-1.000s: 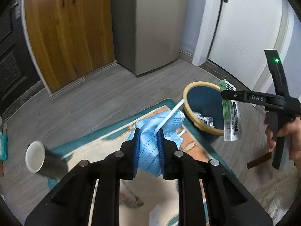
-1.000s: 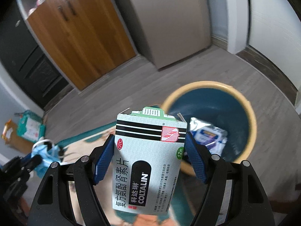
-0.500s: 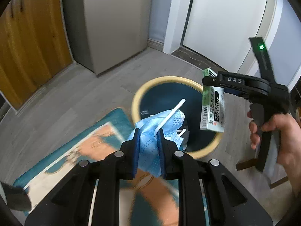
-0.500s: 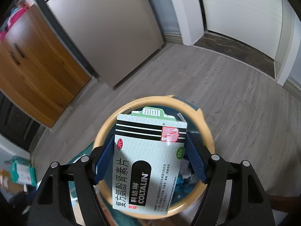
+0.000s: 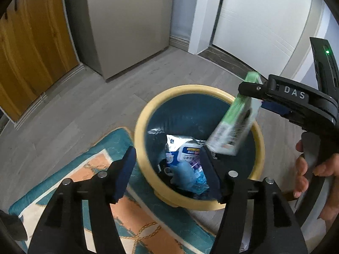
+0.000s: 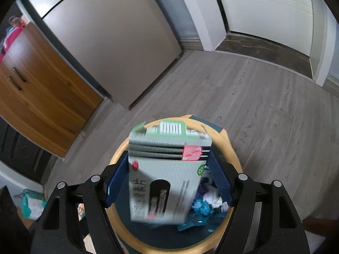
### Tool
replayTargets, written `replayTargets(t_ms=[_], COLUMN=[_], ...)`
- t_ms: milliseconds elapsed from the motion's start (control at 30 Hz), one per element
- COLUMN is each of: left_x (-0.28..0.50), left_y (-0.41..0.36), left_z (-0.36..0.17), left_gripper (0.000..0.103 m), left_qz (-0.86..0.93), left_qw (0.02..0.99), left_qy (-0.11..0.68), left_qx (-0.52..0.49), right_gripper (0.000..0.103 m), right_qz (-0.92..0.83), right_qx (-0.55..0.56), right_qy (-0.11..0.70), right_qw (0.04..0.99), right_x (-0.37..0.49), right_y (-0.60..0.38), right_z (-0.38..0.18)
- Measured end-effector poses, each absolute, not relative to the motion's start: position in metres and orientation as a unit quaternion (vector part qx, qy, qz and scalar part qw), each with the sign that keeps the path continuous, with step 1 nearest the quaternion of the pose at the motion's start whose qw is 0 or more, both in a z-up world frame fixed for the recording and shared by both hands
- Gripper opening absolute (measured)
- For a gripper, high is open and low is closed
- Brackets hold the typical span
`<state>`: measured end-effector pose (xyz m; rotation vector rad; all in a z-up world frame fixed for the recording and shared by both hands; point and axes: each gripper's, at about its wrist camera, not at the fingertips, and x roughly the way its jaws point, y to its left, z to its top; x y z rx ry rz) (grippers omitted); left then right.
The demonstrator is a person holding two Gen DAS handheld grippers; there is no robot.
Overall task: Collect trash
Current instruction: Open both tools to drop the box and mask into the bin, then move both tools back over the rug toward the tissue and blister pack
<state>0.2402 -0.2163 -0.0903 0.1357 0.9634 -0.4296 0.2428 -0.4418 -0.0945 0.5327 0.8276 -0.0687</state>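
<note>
While the left gripper [image 5: 167, 171] hangs over the near edge of the trash bin [image 5: 148, 110] with its two blue-padded fingers spread wide and nothing between them, a blue face mask [image 5: 184, 174] lies inside the bin among other wrappers.

The bin is round, dark teal inside with a pale yellow rim. It stands on a grey wood-look floor [image 5: 89, 105], its near side against a teal and orange rug [image 5: 127, 216].

In the right wrist view, the right gripper [image 6: 168, 182] is directly above the bin, its fingers parted. A white and green medicine box [image 6: 165, 177] sits between the pads, blurred, and appears clear of them; actual contact cannot be told. In the left wrist view the same box [image 5: 235, 124] is tilted, its long axis running from upper right to lower left, green top end up by the gripper, lower end pointing into the bin. A hand [image 5: 317, 175] grips the right gripper's handle.
</note>
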Motion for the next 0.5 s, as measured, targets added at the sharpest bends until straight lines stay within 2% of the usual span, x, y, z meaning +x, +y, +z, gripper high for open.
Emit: replayTargets(t_ms=[333, 500], left_x=[0.212, 0.182], left_y=[-0.153, -0.108], left_z=[-0.054, -0.029], left_gripper=[0.063, 0.067], left_qz=[-0.163, -0.131], left_qw=[0.879, 0.889], left_qy=[0.444, 0.434], left_qx=[0.059, 0.06], right_gripper=[0.087, 0.092], right_qz=[-0.011, 0.014], right_qx=[0.247, 0.229], right_qy=[0.379, 0.377], right_qw=[0.892, 0.898], right_x=[0.235, 0.216], right_y=[-0.416, -0.39], right_z=[-0.068, -0.052])
